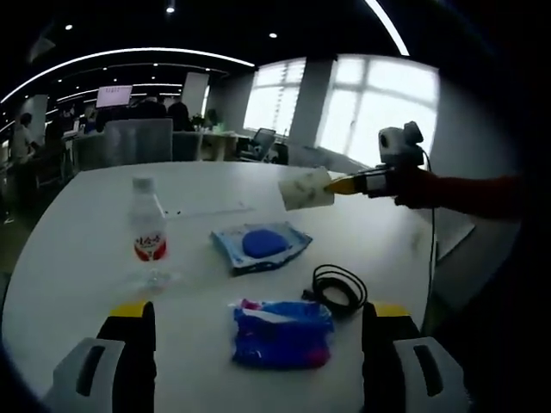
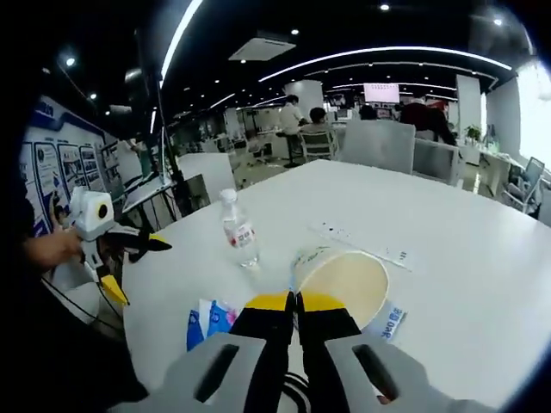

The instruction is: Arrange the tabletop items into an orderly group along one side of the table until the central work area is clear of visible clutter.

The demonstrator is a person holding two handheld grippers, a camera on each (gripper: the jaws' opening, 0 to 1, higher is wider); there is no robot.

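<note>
right hand-held gripper (image 2: 295, 303) pinches the paper cup's (image 2: 343, 282) rim above the white table (image 2: 448, 258).

Both grippers — left gripper (image 1: 254, 331), right gripper (image 2: 294, 303) — have black jaws, yellow tips, grey housings; red sleeve (image 1: 482, 194) at three o'clock.
</note>
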